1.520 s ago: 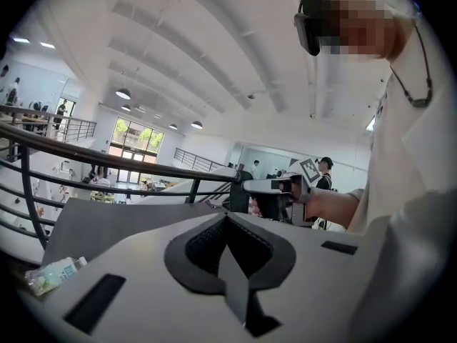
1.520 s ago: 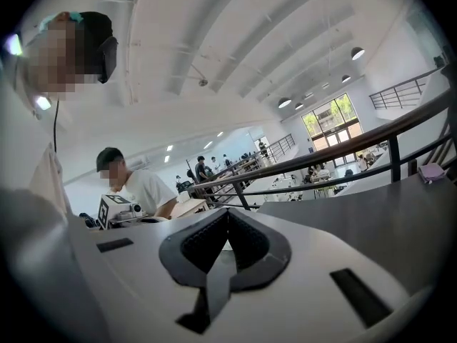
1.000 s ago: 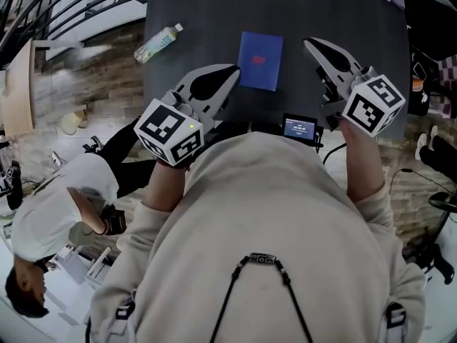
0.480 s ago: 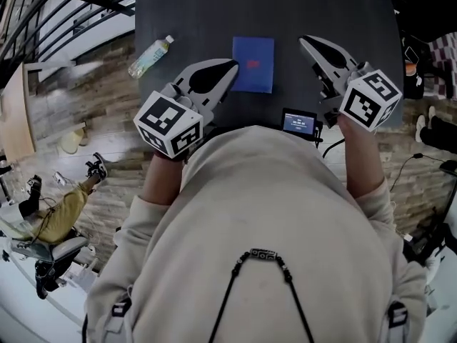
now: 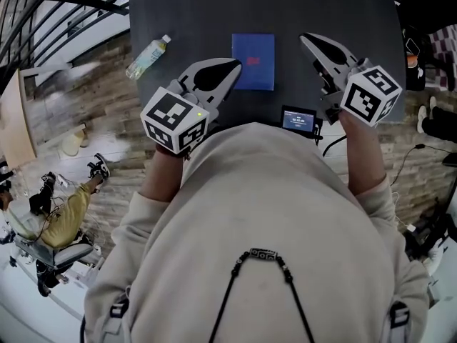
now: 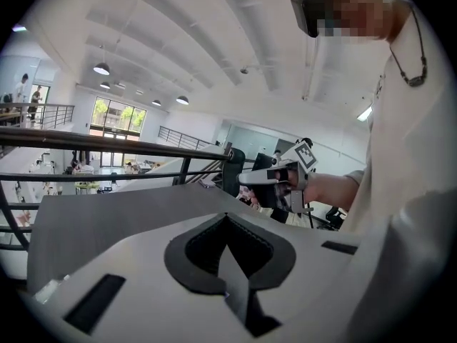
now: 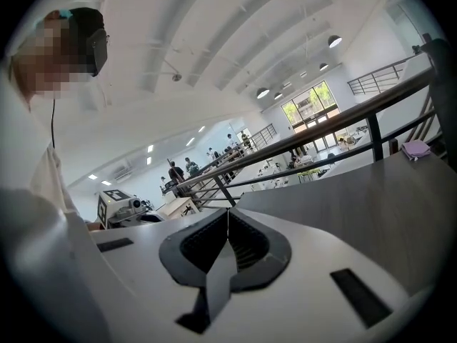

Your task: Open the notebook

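both jaw pairs are pressed together, empty; the closed blue notebook (image 5: pixel 253 61) lies flat on the dark table (image 5: pixel 214 6) between them, long axis away from the person, nearer the left gripper (image 5: pixel 234 65) than the right gripper (image 5: pixel 307 39).

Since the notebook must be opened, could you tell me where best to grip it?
Probably the cover's free long edge, taken low from the side: the blue notebook lies flat and closed on the table, so only a thin edge offers a pinch. Which side is the spine I cannot tell.
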A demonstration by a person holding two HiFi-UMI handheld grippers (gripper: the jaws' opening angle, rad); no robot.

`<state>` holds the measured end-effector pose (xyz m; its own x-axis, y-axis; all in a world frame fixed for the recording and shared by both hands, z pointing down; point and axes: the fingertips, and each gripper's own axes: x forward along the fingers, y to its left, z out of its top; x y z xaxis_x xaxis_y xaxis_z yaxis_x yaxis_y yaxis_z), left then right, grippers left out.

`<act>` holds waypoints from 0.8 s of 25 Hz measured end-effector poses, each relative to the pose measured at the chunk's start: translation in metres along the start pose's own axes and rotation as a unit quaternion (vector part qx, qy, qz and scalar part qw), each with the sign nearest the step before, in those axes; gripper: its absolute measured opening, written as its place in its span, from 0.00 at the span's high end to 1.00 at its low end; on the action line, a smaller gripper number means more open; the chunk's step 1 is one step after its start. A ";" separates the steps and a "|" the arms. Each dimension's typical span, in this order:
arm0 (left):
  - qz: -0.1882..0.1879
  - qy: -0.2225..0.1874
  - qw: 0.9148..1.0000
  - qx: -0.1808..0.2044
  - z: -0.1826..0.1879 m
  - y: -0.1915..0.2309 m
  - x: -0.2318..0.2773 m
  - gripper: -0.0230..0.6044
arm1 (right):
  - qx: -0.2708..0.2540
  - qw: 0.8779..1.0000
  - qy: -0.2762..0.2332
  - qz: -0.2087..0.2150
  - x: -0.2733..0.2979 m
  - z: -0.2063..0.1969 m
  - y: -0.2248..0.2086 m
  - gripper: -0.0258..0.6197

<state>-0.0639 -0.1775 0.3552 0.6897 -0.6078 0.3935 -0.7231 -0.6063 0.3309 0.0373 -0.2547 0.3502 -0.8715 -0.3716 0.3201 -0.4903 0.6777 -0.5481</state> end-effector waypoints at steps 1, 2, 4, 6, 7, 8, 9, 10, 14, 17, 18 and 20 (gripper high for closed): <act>0.000 0.003 1.000 0.000 -0.002 0.001 0.001 0.96 | 0.001 1.000 0.002 -0.001 0.001 -0.001 -0.002 0.93; -0.001 0.005 1.000 -0.001 -0.004 0.002 0.002 0.96 | 0.001 1.000 0.004 -0.001 0.004 -0.001 -0.003 0.93; -0.004 0.012 1.000 -0.004 -0.007 0.003 0.004 0.96 | 0.006 1.000 0.007 0.002 0.010 -0.003 -0.007 0.93; -0.008 0.022 1.000 -0.003 -0.012 0.002 0.007 0.96 | 0.014 1.000 0.011 0.006 0.016 -0.006 -0.010 0.93; -0.009 0.028 1.000 -0.002 -0.014 0.002 0.009 0.96 | 0.017 1.000 0.013 0.007 0.019 -0.008 -0.011 0.93; -0.010 0.035 0.999 0.000 -0.017 0.002 0.011 0.96 | 0.021 1.000 0.017 0.006 0.021 -0.010 -0.013 0.93; -0.010 0.042 0.999 0.001 -0.022 0.003 0.013 0.96 | 0.024 0.999 0.021 0.006 0.023 -0.013 -0.014 0.93; -0.009 0.049 0.999 0.003 -0.027 0.004 0.014 0.96 | 0.027 0.999 0.025 0.005 0.026 -0.016 -0.016 0.93; -0.007 0.079 0.997 0.001 -0.050 0.012 0.016 0.96 | 0.039 0.998 0.049 0.002 0.034 -0.032 -0.023 0.93; -0.008 0.106 0.994 0.000 -0.070 0.024 0.021 0.96 | 0.054 0.996 0.064 -0.004 0.042 -0.044 -0.035 0.93; -0.010 0.114 0.993 -0.002 -0.076 0.027 0.023 0.96 | 0.062 0.996 0.069 -0.007 0.045 -0.049 -0.040 0.93; -0.015 0.126 0.992 -0.003 -0.086 0.032 0.028 0.96 | 0.079 0.994 0.078 -0.012 0.051 -0.059 -0.050 0.93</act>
<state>-0.0710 -0.1701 0.4503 0.6800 -0.4413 0.5855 -0.7032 -0.6185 0.3506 0.0182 -0.2702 0.4392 -0.8530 -0.2749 0.4436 -0.5174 0.5568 -0.6498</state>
